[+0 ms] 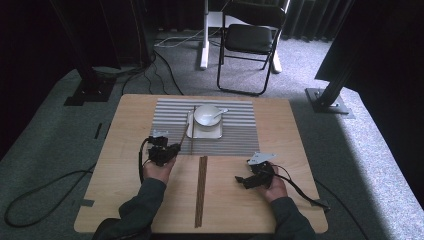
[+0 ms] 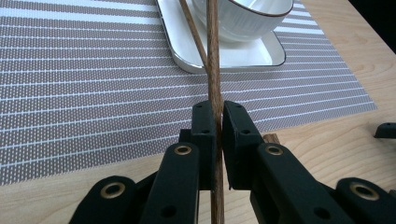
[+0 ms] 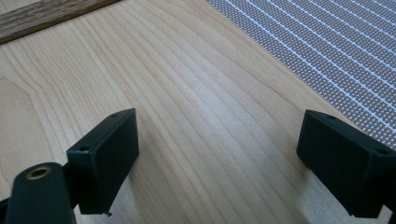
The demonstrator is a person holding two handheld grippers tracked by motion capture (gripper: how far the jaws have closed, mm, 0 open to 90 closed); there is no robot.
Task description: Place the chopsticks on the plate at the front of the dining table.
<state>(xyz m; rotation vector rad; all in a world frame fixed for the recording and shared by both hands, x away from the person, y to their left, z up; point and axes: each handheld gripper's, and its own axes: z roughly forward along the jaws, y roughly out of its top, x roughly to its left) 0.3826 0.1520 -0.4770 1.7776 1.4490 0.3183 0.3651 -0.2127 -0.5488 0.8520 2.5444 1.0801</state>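
Beside the white oblong tray (image 2: 243, 58), a thin brown wooden chopstick (image 2: 214, 70) is pinched by the left hand-held gripper (image 2: 218, 119); it should be laid down gently, parallel to its mate; the right hand-held gripper (image 3: 217, 154) is spread, idle above the surface (image 3: 187, 93).

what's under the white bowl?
The white bowl sits on a white tray, which lies on the striped placemat. A spoon rests in the bowl. The tray's middle is hidden under the bowl.
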